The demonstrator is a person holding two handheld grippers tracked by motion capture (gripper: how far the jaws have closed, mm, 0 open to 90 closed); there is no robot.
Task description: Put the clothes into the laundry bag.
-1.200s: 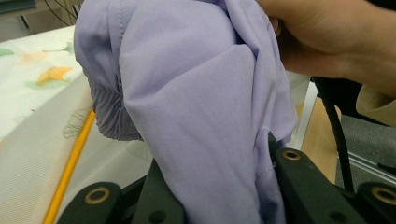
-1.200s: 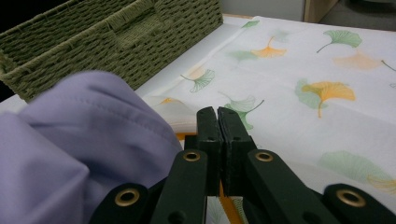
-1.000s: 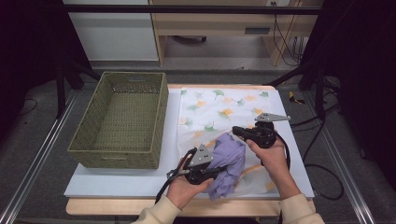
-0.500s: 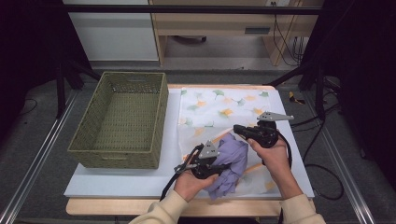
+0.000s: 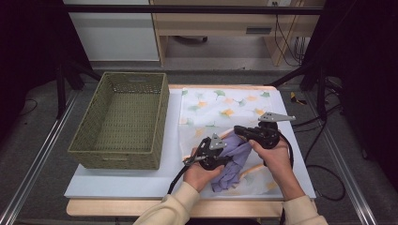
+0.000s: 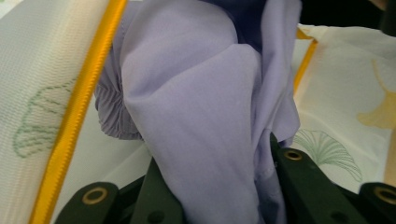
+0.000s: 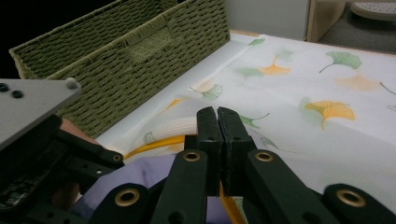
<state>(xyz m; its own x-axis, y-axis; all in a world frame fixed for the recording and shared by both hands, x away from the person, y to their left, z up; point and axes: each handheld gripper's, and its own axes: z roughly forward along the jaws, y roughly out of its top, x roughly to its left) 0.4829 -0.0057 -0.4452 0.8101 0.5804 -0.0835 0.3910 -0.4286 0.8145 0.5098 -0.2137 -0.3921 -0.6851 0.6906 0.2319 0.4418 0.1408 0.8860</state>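
Left gripper (image 5: 224,160) has its jaws clamped on a bunched lilac cloth (image 6: 201,116), which fills the gap between them in the left gripper view. Just right of it, the right gripper (image 5: 240,132) has its jaws pressed together on the yellow-trimmed rim (image 7: 154,142) of a white mesh bag (image 5: 220,110) printed with leaves; the trim runs under its closed jaws in the right gripper view. The bag lies flat on the right half of the table (image 5: 122,180), and the cloth sits at its near end, between the two grippers, part of it spilling toward the near edge.

Judging by this, the work looks like stuffing the cloth into the bag, and it seems to be at an early to middle stage: the opening is held and the cloth is at the mouth, between the two runs of yellow trim, but most of it lies outside. Pushing the rest in and closing the bag would remain. At far left a green woven basket (image 5: 123,117) stands empty.
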